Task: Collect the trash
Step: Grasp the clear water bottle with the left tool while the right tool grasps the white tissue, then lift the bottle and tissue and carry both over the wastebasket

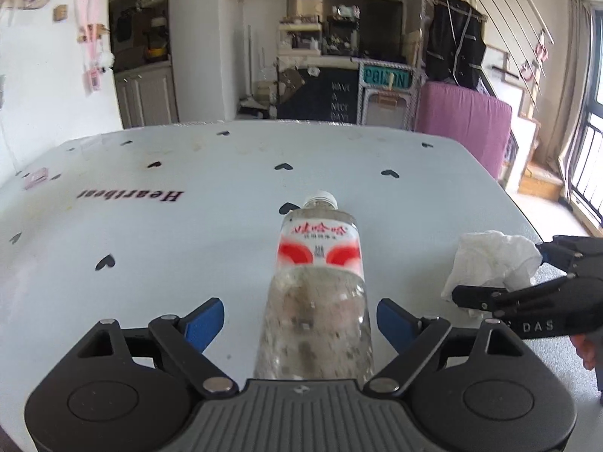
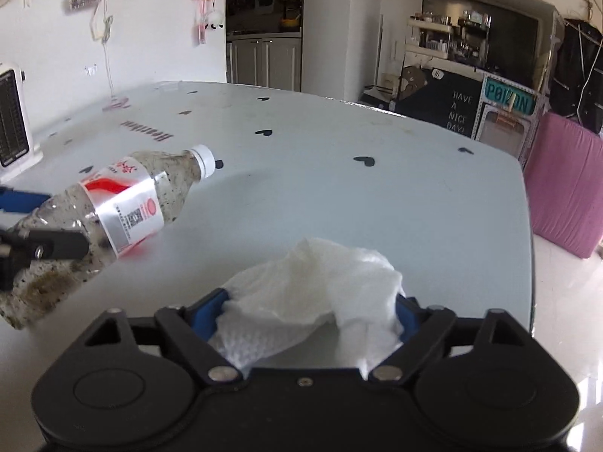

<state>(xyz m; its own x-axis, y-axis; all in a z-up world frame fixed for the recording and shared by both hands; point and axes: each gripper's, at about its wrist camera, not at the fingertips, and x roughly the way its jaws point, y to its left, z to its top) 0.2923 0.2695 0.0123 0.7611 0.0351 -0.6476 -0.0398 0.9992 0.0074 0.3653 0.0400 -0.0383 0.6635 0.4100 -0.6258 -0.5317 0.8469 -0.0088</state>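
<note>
A plastic bottle (image 1: 318,286) lies on its side on the white table (image 1: 169,256), cap (image 1: 321,199) pointing away from the left gripper (image 1: 301,320). The left gripper's blue pads (image 1: 203,320) stand wide apart w/ the bottle's lower half between them; there's a clear gap on each side, so the fingers are open and not touching it. The bottle is clear w/ a red-and-white label (image 1: 320,245) around the middle and dirty speckled residue inside (seen best through the base half).

To the right of the bottle, apart from it, sits a crumpled white tissue (image 1: 493,260). The right gripper (image 1: 501,275) reaches in from the right edge of that view, one black finger on either side of the tissue. In the right wrist view the tissue (image 2: 320,293) fills the space between the right gripper's (image 2: 312,316) blue pads (image 2: 205,310), touching both, though the jaws stand fairly wide; whether they're actually squeezing it, can't tell. The tissue rests on the table (image 2: 377,207).

From the right wrist view the bottle (image 2: 113,211) is at left, cap (image 2: 203,156) toward the far side, and the left gripper's black finger (image 2: 45,248) crosses in front of its base.

The table has small black hearts (image 1: 283,167) printed on it and the word "Heartbeat" (image 1: 130,195). A white device w/ a dark grille (image 2: 13,120) stands at the table's left edge.
</note>
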